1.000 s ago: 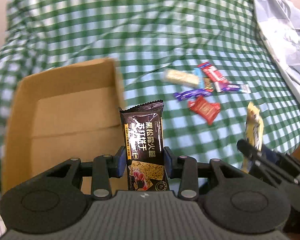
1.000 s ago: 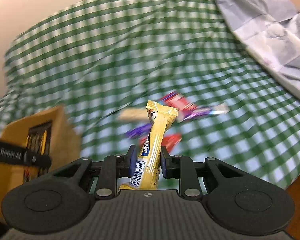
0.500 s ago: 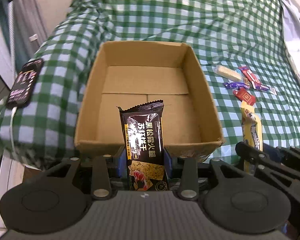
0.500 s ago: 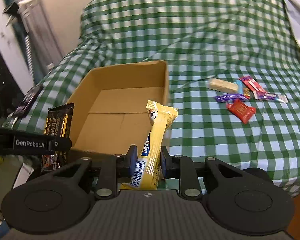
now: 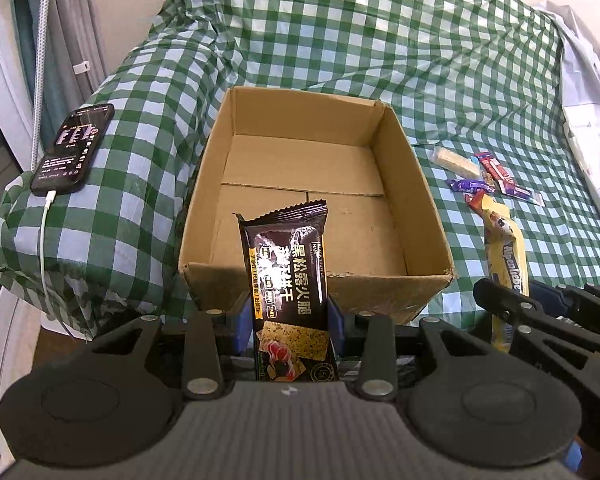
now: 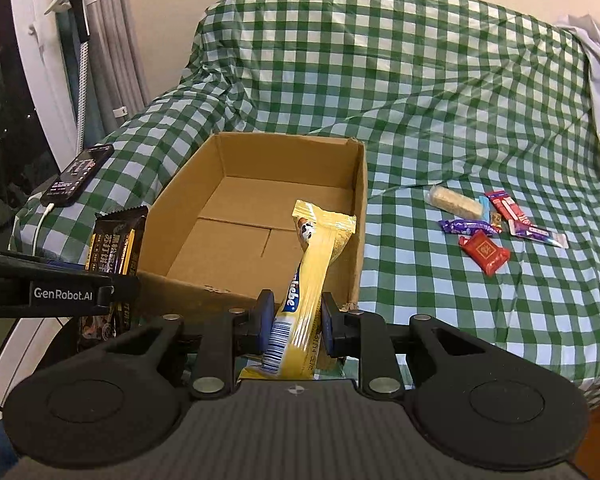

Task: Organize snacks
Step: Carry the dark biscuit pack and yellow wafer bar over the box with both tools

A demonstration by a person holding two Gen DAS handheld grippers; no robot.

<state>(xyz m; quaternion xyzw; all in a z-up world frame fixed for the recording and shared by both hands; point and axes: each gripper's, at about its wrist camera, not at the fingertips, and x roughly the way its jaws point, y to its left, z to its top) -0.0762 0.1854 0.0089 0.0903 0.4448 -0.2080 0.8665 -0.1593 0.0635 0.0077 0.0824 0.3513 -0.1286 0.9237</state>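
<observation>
Snacks filled both claws: the left gripper (image 5: pixel 291 322) was clamped on a black cracker packet (image 5: pixel 288 276) printed with Chinese characters, held upright just before the near wall of the open cardboard box (image 5: pixel 424 184). The right gripper (image 6: pixel 293 325) (its neighbour's arm read "GenRobot.AI") was pinched on a yellow Alpenliebe bar (image 6: pixel 314 272) with a barcode, at the box's near right corner. More loose sweets (image 6: pixel 485 256) lay on the green checked cloth (image 6: pixel 420 80), well right of the box. A phone (image 5: pixel 73 148) lay charging at left
</observation>
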